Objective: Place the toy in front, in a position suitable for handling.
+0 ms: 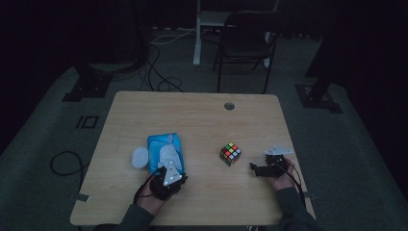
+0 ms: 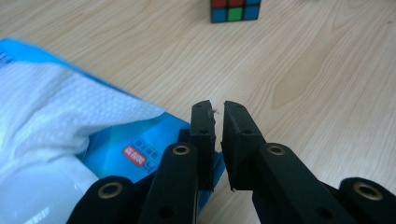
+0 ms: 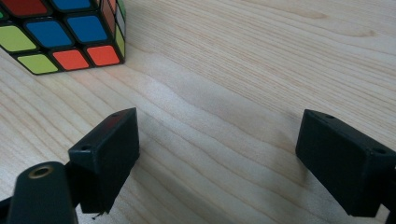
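Note:
A blue wipes pack point(image 1: 158, 144) point(image 2: 140, 142) lies left of centre on the wooden table point(image 1: 192, 115), with a white wipe point(image 2: 56, 116) pulled up from its opening. My left gripper point(image 1: 169, 167) point(image 2: 218, 108) sits at the pack's near right corner. Its jaws stand almost together with a thin slit between them, and blue film shows low in that slit; whether the pads pinch it is unclear. A colour cube point(image 1: 230, 153) point(image 2: 235, 10) point(image 3: 60, 37) rests right of centre. Just right of the cube, my right gripper point(image 1: 253, 168) point(image 3: 219, 121) holds its jaws wide apart with bare wood between them.
A white round lid point(image 1: 140, 157) lies against the pack's left side. A cable hole point(image 1: 229, 106) sits near the table's far edge. A dark chair point(image 1: 245, 43) stands on the floor beyond the table, with cables point(image 1: 159, 77) trailing nearby.

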`<state>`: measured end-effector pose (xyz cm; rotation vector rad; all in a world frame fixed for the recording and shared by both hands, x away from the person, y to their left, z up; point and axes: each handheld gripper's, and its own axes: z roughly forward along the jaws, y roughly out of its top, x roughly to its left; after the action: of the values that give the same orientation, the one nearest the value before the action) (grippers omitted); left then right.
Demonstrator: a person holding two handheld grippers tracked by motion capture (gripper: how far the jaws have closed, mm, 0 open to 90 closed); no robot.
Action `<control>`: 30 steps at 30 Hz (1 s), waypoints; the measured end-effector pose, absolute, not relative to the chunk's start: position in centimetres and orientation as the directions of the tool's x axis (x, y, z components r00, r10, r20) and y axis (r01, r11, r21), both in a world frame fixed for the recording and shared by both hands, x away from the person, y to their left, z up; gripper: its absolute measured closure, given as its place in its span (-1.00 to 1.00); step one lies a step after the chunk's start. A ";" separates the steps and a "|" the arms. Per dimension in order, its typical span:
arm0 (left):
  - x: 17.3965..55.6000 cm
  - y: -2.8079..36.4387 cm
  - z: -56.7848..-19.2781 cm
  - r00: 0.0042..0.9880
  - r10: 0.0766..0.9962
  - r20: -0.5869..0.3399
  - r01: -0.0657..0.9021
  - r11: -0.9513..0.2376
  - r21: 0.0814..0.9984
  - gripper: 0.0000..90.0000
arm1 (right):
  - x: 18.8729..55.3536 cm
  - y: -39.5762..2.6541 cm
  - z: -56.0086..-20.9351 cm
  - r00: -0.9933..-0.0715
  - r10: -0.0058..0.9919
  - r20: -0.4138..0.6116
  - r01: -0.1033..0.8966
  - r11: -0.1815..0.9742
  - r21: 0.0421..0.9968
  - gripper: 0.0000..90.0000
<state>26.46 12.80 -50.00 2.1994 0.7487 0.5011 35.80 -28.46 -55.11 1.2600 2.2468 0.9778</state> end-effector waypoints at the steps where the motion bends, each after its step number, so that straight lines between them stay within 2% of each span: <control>1: 26.4 13.4 -50.0 0.745 0.656 0.122 0.359 -0.548 0.756 0.85 | 35.8 -28.5 -55.1 -0.523 0.853 0.005 0.585 0.354 0.730 -0.69; 12: 26.7 18.5 -50.1 0.600 0.781 0.175 0.430 -0.499 0.752 0.80 | 35.8 -28.4 -55.1 -0.518 0.855 0.004 0.586 0.351 0.730 -0.69; 19: 27.5 21.9 -50.2 0.502 0.850 0.162 0.483 -0.431 0.763 0.65 | 35.8 -27.9 -55.1 -0.523 0.852 0.005 0.584 0.355 0.730 -0.68; 22: 27.6 22.7 -49.8 0.492 0.861 0.126 0.491 -0.394 0.777 0.50 | 35.8 -27.5 -55.1 -0.522 0.853 0.004 0.584 0.354 0.731 -0.68; 27: 27.5 22.3 -48.7 0.531 0.843 0.083 0.465 -0.372 0.803 0.27 | 35.8 -27.2 -55.1 -0.523 0.852 0.005 0.584 0.354 0.731 -0.68; 30: 27.8 22.0 -48.1 0.557 0.828 0.064 0.446 -0.363 0.818 0.24 | 35.8 -27.1 -55.1 -0.522 0.853 0.005 0.584 0.353 0.731 -0.68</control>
<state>27.82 21.96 -48.11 2.0021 1.0232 0.6137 35.84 -27.15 -55.09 1.2603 2.2442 0.9791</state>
